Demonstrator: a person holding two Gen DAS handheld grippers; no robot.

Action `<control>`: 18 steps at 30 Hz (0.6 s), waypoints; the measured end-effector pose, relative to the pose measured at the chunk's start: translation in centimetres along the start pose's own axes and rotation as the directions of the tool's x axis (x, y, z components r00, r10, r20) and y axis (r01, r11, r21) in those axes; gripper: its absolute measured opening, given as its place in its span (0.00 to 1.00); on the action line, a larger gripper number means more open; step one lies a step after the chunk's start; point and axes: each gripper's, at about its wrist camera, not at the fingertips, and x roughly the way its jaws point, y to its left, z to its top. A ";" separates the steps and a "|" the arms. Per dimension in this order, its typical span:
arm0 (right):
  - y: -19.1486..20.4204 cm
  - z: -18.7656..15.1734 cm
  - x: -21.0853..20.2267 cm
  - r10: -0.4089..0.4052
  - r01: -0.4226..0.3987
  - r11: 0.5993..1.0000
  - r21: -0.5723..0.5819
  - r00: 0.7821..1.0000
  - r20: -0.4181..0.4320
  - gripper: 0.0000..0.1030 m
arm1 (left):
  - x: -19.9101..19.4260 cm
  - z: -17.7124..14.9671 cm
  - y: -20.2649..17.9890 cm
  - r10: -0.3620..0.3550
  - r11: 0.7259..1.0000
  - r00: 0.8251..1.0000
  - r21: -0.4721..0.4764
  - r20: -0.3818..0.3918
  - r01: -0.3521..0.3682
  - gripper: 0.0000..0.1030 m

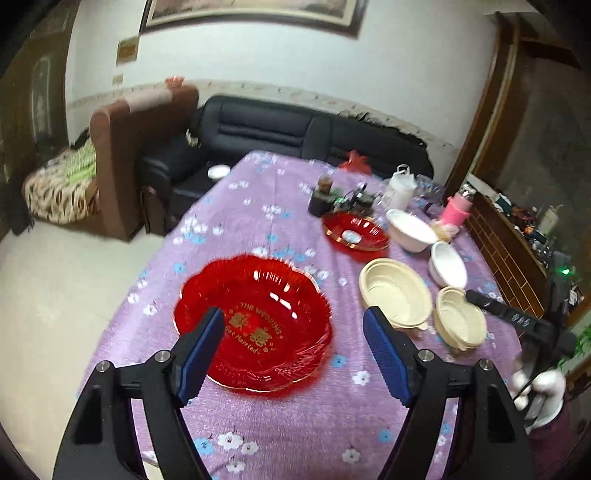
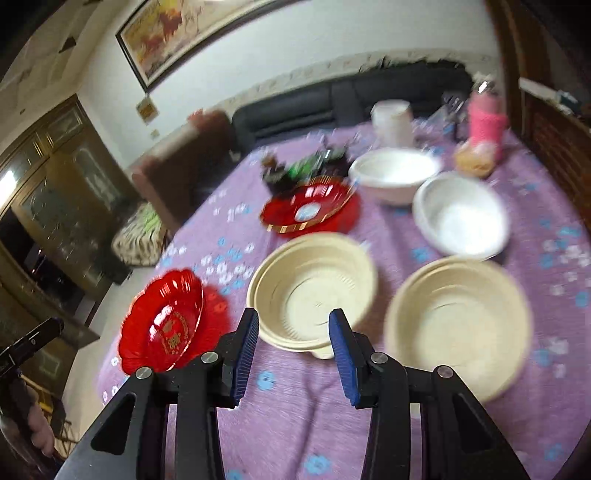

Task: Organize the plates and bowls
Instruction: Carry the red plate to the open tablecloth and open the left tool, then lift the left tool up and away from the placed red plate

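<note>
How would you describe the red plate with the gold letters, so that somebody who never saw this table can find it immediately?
Start from the table with the purple flowered cloth. At its near end, left of the cream bowls, a red plate with gold letters lies alone. The other red plate sits further back beside the white bowls; it has a gold rim and a pale patch in its centre, no lettering.

Home living room: sofa (image 1: 295,129), clothed table (image 1: 240,206), painting (image 2: 184,33).
</note>
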 end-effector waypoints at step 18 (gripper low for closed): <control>2.1 19.0 -42.1 -0.405 0.389 0.910 0.145 0.756 0.514 0.58 | -24.0 16.0 -2.6 0.066 0.990 0.950 0.100 0.305 -0.101 0.80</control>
